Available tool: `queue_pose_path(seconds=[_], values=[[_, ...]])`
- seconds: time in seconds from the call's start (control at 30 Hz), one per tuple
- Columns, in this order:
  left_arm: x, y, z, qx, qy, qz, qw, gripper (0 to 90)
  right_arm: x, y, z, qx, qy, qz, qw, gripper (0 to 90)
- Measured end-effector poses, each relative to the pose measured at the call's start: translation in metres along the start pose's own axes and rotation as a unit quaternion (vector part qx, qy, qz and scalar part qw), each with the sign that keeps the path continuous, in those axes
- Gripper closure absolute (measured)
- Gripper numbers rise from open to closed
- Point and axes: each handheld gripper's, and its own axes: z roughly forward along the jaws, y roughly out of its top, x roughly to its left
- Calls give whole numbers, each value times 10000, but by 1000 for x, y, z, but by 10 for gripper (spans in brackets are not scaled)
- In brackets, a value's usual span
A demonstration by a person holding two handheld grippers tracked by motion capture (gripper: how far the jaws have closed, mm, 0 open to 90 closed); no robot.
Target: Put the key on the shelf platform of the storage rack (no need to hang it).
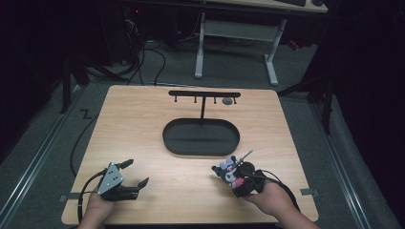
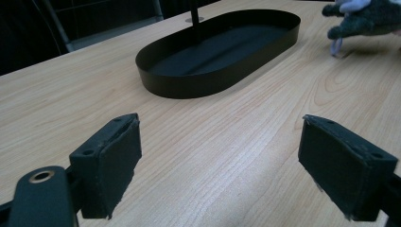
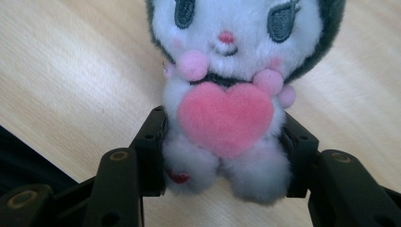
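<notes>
A plush toy (image 3: 222,56) with a white face, dark hood and pink heart sits upright between my right gripper's (image 3: 227,158) jaws, which are shut on its lower body just above the wood. In the high view that toy (image 1: 224,171) and my right gripper (image 1: 233,178) are at the table's front right. At the front left, my left gripper (image 1: 137,172) stands open and holds nothing. In its own view my left gripper (image 2: 220,165) spreads wide over bare wood, with the toy (image 2: 369,19) far off at the top right.
A black oval tray (image 1: 168,138) lies mid-table with a T-shaped hook rack (image 1: 204,94) rising from its far side; the tray (image 2: 208,87) looks empty. A small grey round thing (image 1: 228,101) sits by the rack's right end. A desk frame (image 1: 272,62) and cables stand beyond the table.
</notes>
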Motion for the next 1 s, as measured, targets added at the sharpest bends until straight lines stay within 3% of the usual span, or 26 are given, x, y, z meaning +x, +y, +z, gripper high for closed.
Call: queue_pose_path(seconds=[0.07, 0.5, 1.0], values=[[0, 0, 0, 6, -2, 2, 10000, 145, -1, 2, -5, -28, -13, 140, 9999, 476], [1, 0, 0, 30, 6, -6, 10000, 145, -17, 22, -22, -262, -19, 176, 9995, 476], [1, -1, 0, 28, 7, -1, 10000, 145, -25, 41, -25, -323, -39, 186, 9993, 475]])
